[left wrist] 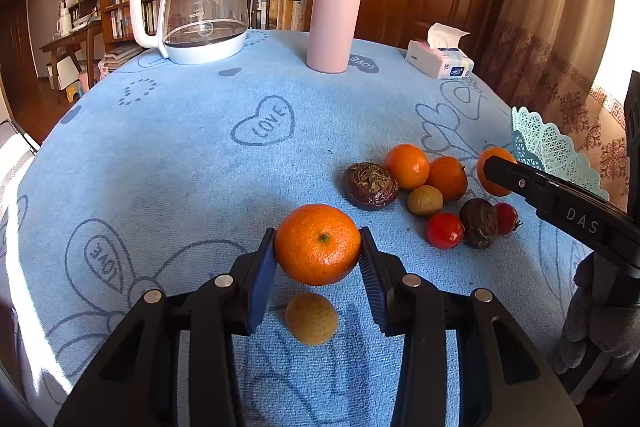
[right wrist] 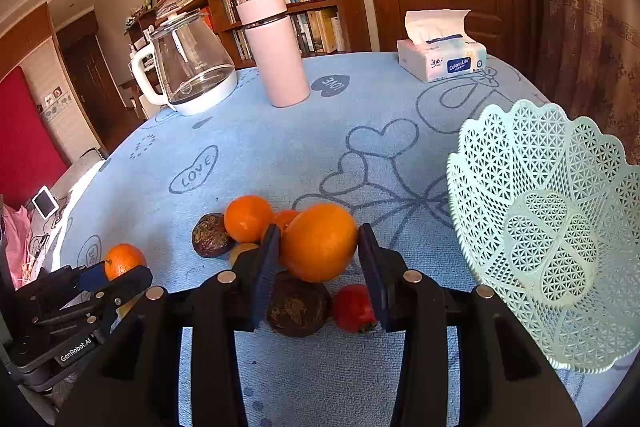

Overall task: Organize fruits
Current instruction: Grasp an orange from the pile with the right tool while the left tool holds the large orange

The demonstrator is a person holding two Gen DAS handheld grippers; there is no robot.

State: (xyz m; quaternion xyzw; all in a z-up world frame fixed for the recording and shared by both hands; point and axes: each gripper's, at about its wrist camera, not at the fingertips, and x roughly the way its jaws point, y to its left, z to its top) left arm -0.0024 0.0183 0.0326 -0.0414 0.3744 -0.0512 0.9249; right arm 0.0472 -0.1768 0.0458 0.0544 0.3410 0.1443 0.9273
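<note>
Pick-up step, both hands loaded. Left tool (left wrist: 318,255) is clenched on a mandarin (left wrist: 317,244), pads touching both sides, fruit lifted clear of the worktop (left wrist: 180,167) with a small tan longan (left wrist: 311,318) lying under it. Right tool (right wrist: 318,259) has a second orange (right wrist: 319,242) between its pads; it looks gripped and raised above the pile, though the right pad's contact is hard to confirm. The mint lattice basket (right wrist: 552,227) sits empty just right of the right tool, tilted toward it.

Left on the blue cloth: two more oranges (left wrist: 407,166), two dark wrinkled passion fruits (left wrist: 370,185), another longan (left wrist: 425,201), cherry tomatoes (left wrist: 444,230), all bunched together.

Next move, my read: carry the right orange across to the basket and release low so it doesn't bounce out; the left follows, since it's farther from the basket.

Hard to see: in the left view the basket is cut off at the frame edge and the right tool's arm covers part of its orange. In the right view the pile sits partly behind the fingers; one passion fruit (right wrist: 298,309) and a tomato (right wrist: 352,308) are half hidden.
</note>
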